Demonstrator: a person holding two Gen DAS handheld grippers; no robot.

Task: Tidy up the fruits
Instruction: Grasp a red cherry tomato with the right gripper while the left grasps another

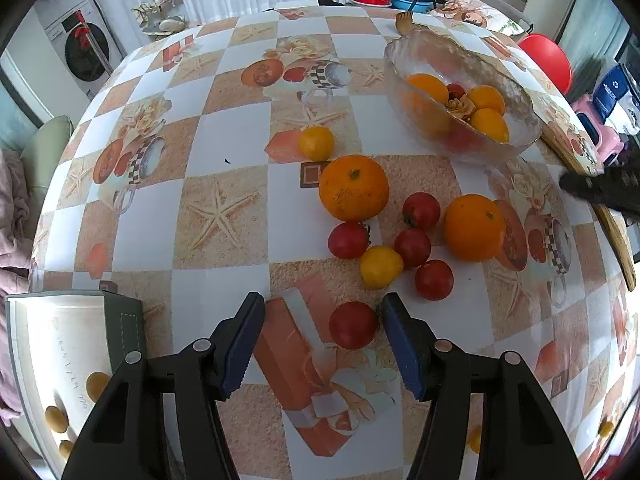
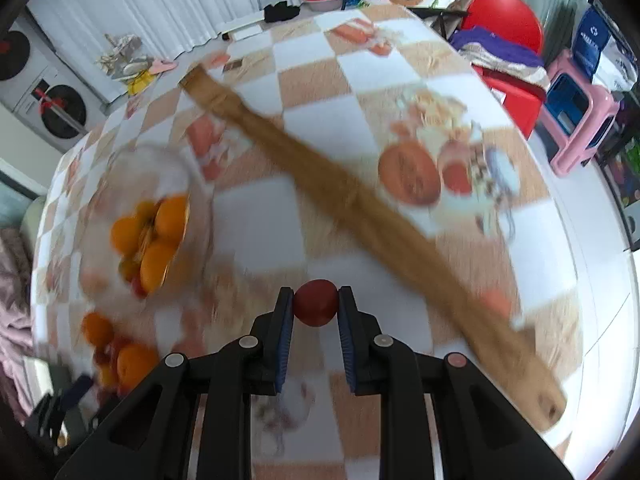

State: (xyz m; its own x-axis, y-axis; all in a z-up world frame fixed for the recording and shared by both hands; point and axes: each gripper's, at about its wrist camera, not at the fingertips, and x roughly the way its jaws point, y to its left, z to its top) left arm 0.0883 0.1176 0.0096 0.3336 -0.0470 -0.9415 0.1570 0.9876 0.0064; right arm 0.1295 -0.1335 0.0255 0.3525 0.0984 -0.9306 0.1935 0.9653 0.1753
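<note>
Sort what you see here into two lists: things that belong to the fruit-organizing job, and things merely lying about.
Job:
- glass bowl with fruit inside
- loose oranges, red tomatoes and yellow tomatoes on the table
- red tomato between the open left gripper
- red tomato held in the right gripper

Lying about:
- wooden board
- red chair
- pink stool

Long wooden board (image 2: pixel 360 216) lies diagonally on checkered surface (image 1: pixel 224 128); red chair (image 2: pixel 508 16), pink stool (image 2: pixel 580 120), washing machine (image 1: pixel 86 46) around.
</note>
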